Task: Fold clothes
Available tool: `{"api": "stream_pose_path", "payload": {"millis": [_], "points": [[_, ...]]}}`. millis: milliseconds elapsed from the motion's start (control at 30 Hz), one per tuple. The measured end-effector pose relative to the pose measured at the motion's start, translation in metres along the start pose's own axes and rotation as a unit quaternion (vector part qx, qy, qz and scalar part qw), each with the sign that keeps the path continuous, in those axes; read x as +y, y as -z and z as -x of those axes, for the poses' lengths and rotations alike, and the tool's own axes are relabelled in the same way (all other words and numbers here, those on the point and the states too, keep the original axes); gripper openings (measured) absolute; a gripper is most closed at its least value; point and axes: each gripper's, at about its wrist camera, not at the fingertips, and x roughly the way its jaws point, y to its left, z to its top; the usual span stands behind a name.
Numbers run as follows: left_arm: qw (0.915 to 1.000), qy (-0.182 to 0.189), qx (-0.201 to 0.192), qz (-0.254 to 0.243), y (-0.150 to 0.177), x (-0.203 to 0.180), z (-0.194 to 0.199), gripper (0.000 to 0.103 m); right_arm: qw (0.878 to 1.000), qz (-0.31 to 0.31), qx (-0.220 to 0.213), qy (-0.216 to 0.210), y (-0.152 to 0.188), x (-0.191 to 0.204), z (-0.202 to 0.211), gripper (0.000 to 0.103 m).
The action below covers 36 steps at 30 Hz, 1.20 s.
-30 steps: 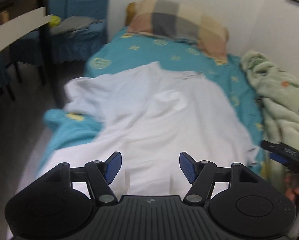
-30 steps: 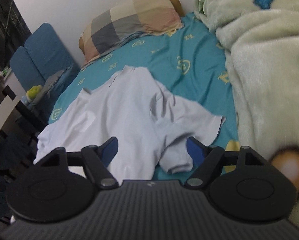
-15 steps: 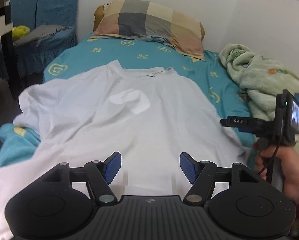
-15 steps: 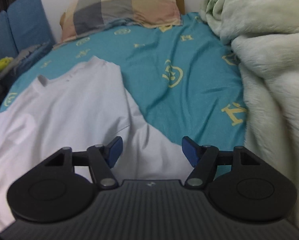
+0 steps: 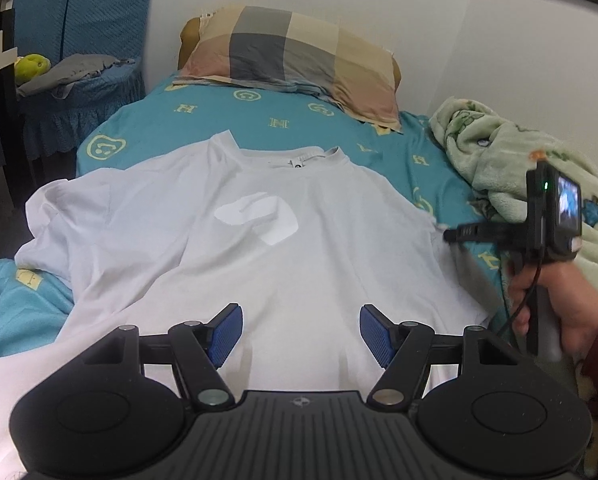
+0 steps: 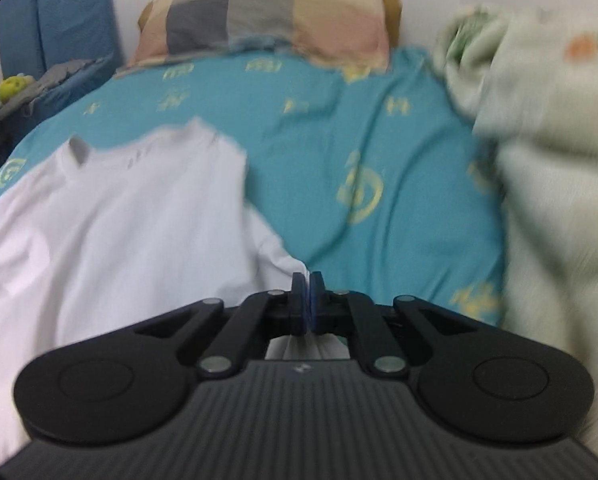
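On the bed (image 5: 203, 114), over a teal sheet with yellow motifs, the shirt (image 5: 259, 248) lay flat, front up, collar toward the pillow (image 5: 295, 52). My left gripper (image 5: 301, 330) hovered low above the shirt's lower middle with its jaws well apart and nothing but the cloth under them; the blue pads (image 5: 227, 330) touched no fabric that I could see. My right gripper (image 6: 308, 300) had its jaws together, pinching the shirt's edge on the blanket side, where a point of white cloth ran up between the pads. From the left wrist view, I saw the right hand (image 5: 555, 300) gripping its handle just beside that side of the shirt. A green blanket (image 5: 531, 168) was heaped along the wall, apart from the shirt. The right wrist view was motion-blurred; the far sleeve hung over the bed's edge
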Motion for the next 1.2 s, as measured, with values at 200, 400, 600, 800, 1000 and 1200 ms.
{"api": "stream_pose_path", "payload": {"millis": [200,400,600,800,1000,1200], "points": [[0.9997,-0.013,-0.018,0.008,-0.005,0.003,0.006,0.067,0.996,0.034,-0.031,0.077,-0.065,-0.016,0.001,0.004],[0.9996,-0.018,-0.004,0.020,-0.005,0.013,-0.012,0.067,0.991,0.046,-0.021,0.122,-0.082,-0.021,-0.054,0.004],[0.9986,-0.019,0.030,0.038,-0.002,0.025,-0.041,0.067,0.995,-0.015,0.003,0.097,-0.055,-0.028,-0.088,0.006],[0.9984,-0.011,0.032,0.046,0.000,0.027,-0.041,0.067,0.985,-0.166,-0.013,0.039,-0.053,-0.058,-0.048,0.008],[0.9978,-0.007,0.028,0.059,0.003,0.028,-0.029,0.067,0.969,-0.246,-0.012,0.006,-0.034,-0.075,0.011,0.059],[0.9958,0.003,0.027,0.088,0.004,0.033,-0.019,0.068,0.921,-0.382,0.064,-0.039,0.030,-0.080,0.027,0.077]]}}
